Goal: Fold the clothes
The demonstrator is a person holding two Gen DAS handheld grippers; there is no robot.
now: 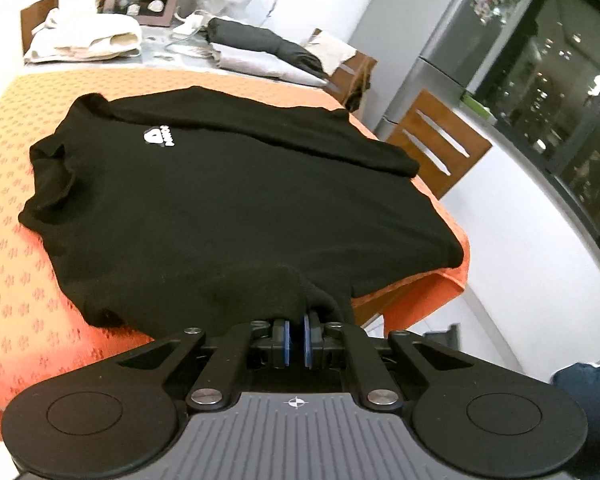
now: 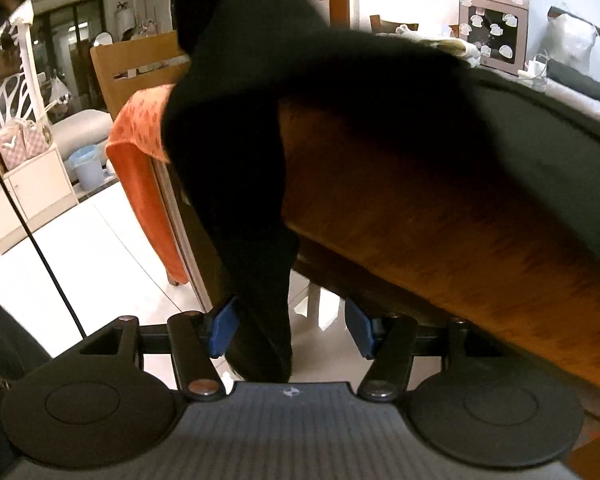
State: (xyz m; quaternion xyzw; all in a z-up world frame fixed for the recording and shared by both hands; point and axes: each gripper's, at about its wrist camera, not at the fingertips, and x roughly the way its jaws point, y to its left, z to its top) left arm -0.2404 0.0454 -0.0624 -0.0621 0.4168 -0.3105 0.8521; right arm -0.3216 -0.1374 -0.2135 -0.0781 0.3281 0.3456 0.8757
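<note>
In the left wrist view, the left claw (image 1: 296,338) is pinched narrow on the near hem of a black shirt (image 1: 228,192), which spreads ahead of it across the orange-clothed counter (image 1: 16,240); its fingertips are buried in the fabric, and the pale and dark folded clothes (image 1: 260,50) far beyond are hard to make out. In the right wrist view, the right claw (image 2: 290,330) stands wide, and a hanging fold of the black shirt (image 2: 252,208) drops between its blue pads (image 2: 224,330), apparently unpinched. This view is blurred, with the counter underside above right in shadow.

white logo on black shirt (image 1: 228,184), unreadable
</note>
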